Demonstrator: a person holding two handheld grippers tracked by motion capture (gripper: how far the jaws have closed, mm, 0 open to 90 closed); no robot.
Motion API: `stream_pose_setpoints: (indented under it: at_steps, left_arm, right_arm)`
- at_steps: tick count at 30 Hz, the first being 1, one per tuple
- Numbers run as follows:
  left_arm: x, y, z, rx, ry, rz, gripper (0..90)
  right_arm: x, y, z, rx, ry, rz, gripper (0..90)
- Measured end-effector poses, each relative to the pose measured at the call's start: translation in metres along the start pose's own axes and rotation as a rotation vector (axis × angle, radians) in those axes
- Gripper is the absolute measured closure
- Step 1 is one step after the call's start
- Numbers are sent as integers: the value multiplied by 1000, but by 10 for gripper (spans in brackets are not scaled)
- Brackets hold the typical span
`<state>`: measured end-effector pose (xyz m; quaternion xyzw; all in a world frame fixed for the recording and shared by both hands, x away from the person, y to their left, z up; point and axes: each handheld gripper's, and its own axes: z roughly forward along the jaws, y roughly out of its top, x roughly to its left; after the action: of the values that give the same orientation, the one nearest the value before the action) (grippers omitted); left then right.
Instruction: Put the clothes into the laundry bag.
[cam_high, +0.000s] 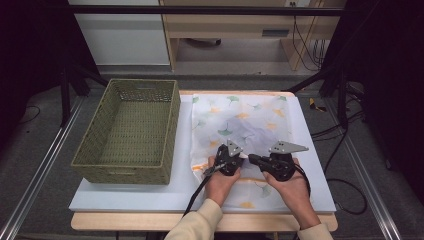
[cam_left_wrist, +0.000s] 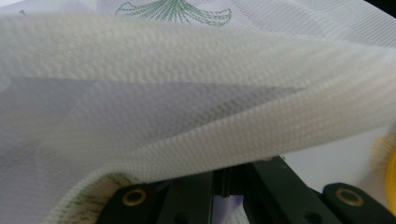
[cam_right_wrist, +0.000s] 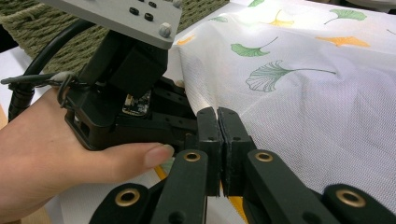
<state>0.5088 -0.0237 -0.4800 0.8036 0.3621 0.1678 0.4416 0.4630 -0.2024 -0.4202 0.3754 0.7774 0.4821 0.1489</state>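
We find no text, label, brand, number or sign that can be read in any of the pictures; the cloth (cam_high: 240, 131) in the middle of the high view carries printed leaves in green and orange, and no lettering; the woven basket (cam_high: 129, 131) at the left of that view bears no tag that we can make out; the small circuit board (cam_right_wrist: 136, 103) on the gripper body at the left of the right gripper view has marks too small for us to tell.
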Motion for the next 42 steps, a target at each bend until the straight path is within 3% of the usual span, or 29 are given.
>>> stream_pose_setpoints:
  at_steps: [11,20,27,42]
  left_arm:
    - [0,2,5,-16,21,-3,896]
    - [-3,1,-1,-7,2,7,896]
    - [-7,-6,-18,-8,-18,22,896]
    - [-19,-8,-72,-52,-65,83,887]
  right_arm:
    - [-1,0,-2,-5,-2,2,890]
    - [-2,0,-4,-11,-4,9,890]
    - [-2,2,-4,-16,-6,8,890]
    - [0,4,-8,-22,-9,0,890]
